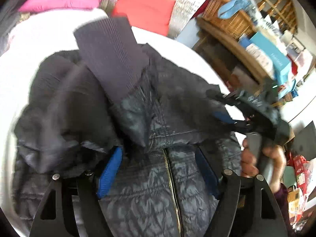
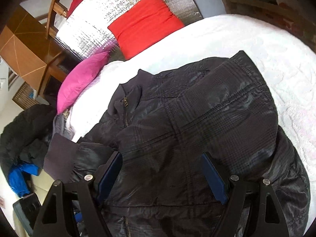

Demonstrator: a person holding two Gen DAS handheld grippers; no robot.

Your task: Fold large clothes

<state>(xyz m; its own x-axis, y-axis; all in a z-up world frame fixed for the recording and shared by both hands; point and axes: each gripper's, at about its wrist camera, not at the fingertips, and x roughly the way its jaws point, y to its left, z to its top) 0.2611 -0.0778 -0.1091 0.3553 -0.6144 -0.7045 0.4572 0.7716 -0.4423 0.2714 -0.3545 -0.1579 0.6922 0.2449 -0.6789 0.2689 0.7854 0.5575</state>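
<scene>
**Items counted across both views**

One dark jacket [image 2: 197, 118] is seen spread on one white bedcover [image 2: 256, 45]. One zipper [image 1: 171, 185] is counted down its front, and one ribbed cuff [image 1: 112, 57] is visible on a sleeve. Two cushions are counted: one red cushion [image 2: 146, 21] and one pink cushion [image 2: 81, 79]. One silver quilted sheet [image 2: 110, 11] is seen behind them. Two grippers are counted, a left gripper [image 1: 158, 169] and a right gripper [image 2: 162, 177], each with two blue pads. One hand [image 1: 262, 164] is seen. One further heap of dark clothing [image 2: 21, 134] is seen at the edge, its number of pieces not being countable.
</scene>
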